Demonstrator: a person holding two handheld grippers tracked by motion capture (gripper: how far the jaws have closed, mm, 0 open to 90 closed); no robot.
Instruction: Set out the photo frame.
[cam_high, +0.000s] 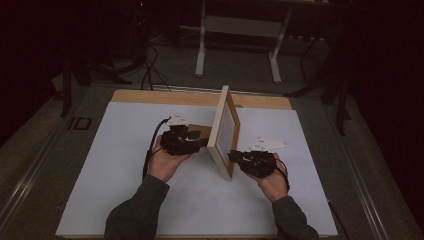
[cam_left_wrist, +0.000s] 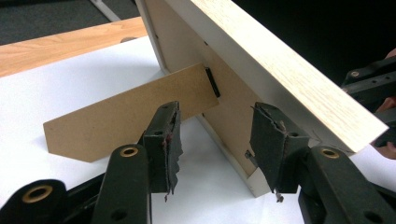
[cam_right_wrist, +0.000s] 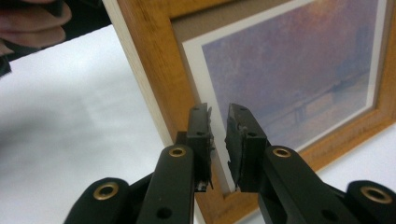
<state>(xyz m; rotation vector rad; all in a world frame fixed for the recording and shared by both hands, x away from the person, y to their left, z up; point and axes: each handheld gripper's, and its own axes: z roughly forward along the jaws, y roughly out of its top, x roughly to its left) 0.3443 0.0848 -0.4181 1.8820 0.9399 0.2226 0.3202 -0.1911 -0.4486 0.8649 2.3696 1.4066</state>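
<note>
A person sits at a bench covered by a white sheet (cam_high: 115, 165), holding a black two-fingered gripper in each hand. On the left, the left gripper (cam_left_wrist: 215, 140) has its fingers spread wide apart, holding nothing, with the thin brown fibreboard easel leg (cam_left_wrist: 126, 119) of a picture frame just ahead of them. That leg is swung out from the frame's fibreboard back, hinged at a small black clip, and its lower edge rests on the sheet. In the middle stands the light wooden picture frame (cam_high: 223, 132), upright on its edge near the centre of the bench, leaning slightly. To the right, the right gripper (cam_right_wrist: 218, 140) has its fingers nearly together at the frame's front, close to the inner border; whether they pinch anything or merely press against it cannot be told. The frame holds a print (cam_right_wrist: 299, 70) of a hazy purple scene with a white border. The step appears to be standing the frame on its leg; doing it well likely means steadying the front while easing the leg fully outward before letting go.
</note>
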